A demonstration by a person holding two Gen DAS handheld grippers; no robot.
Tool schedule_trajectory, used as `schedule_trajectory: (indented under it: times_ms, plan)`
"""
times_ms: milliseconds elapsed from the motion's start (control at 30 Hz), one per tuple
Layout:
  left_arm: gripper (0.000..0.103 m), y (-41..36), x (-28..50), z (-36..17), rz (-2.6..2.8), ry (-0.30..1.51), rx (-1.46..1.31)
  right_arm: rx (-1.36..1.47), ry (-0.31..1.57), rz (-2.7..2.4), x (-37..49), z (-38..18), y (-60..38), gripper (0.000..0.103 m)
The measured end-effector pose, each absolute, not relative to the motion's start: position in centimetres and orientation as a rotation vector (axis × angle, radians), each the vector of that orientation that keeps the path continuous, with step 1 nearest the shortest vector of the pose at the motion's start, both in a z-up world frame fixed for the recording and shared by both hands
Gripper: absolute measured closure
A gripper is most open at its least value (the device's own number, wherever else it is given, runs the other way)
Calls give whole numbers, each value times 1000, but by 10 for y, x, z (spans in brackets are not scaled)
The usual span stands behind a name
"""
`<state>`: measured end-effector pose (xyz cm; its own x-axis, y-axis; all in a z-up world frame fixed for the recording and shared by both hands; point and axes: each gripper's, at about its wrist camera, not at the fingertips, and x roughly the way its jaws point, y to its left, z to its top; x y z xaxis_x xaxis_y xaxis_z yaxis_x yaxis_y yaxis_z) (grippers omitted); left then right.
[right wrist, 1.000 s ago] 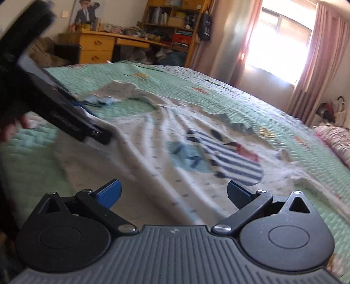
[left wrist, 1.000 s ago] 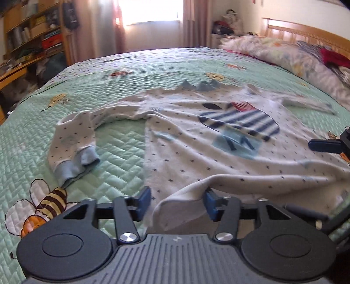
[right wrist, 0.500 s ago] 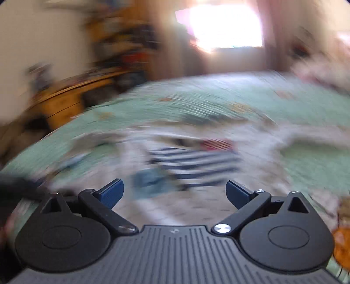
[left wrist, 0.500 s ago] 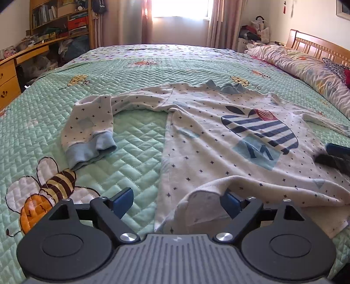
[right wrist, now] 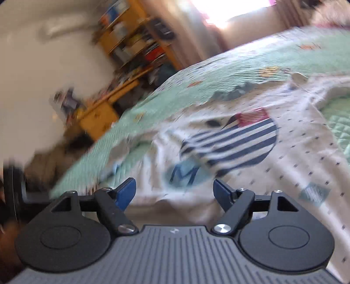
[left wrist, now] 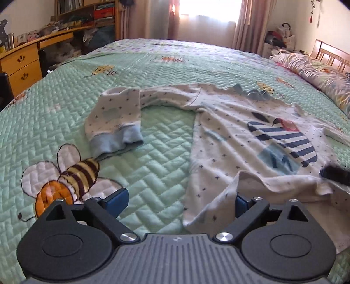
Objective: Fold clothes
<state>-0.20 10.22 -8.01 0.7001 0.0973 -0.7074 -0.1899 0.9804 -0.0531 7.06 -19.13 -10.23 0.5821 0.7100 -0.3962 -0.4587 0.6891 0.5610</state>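
A white dotted long-sleeve shirt point(left wrist: 231, 139) with a navy striped print lies front up on the green quilted bed point(left wrist: 157, 161). Its left sleeve point(left wrist: 113, 122) bends back, blue cuff toward me. My left gripper point(left wrist: 179, 198) is open, low over the shirt's bottom hem, which is turned up in a fold just before the right finger. My right gripper point(right wrist: 175, 190) is open over the same hem; that view is blurred, with the shirt point(right wrist: 284, 157) spread ahead. The right gripper's dark tip point(left wrist: 334, 174) shows at the right edge of the left wrist view.
A bee patch point(left wrist: 65, 177) is stitched on the quilt at near left. A wooden desk with drawers point(left wrist: 21, 65) and bookshelves stand at left. Pillows and a wooden headboard point(left wrist: 328, 56) lie at far right. A curtained window point(left wrist: 207, 19) is behind the bed.
My left gripper has opened wide and let the hem corner drop, then drawn back and left. My right gripper has swung fast across the hem and tilted; its jaws have narrowed a little but stay open.
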Motion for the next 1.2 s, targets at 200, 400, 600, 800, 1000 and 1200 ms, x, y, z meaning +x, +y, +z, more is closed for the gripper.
schedule_trajectory:
  times_ms: [200, 400, 600, 800, 1000, 1200]
  plan:
    - [8, 99, -11, -77, 173, 752, -97, 629, 690, 822, 50, -111, -213, 21]
    - [9, 69, -21, -57, 110, 620, 117, 363, 549, 702, 18, -78, -213, 21]
    - [23, 52, -10, -66, 51, 655, 270, 194, 457, 641, 11, -60, -210, 14]
    - [100, 66, -14, -73, -10, 713, 155, 5, 334, 552, -22, -29, -209, 24]
    - [100, 72, -12, -73, 1, 730, 101, 144, -195, 475, -64, 90, -250, 0]
    - [100, 71, -19, -83, -3, 758, 74, 44, 451, 607, 27, -17, -203, 35]
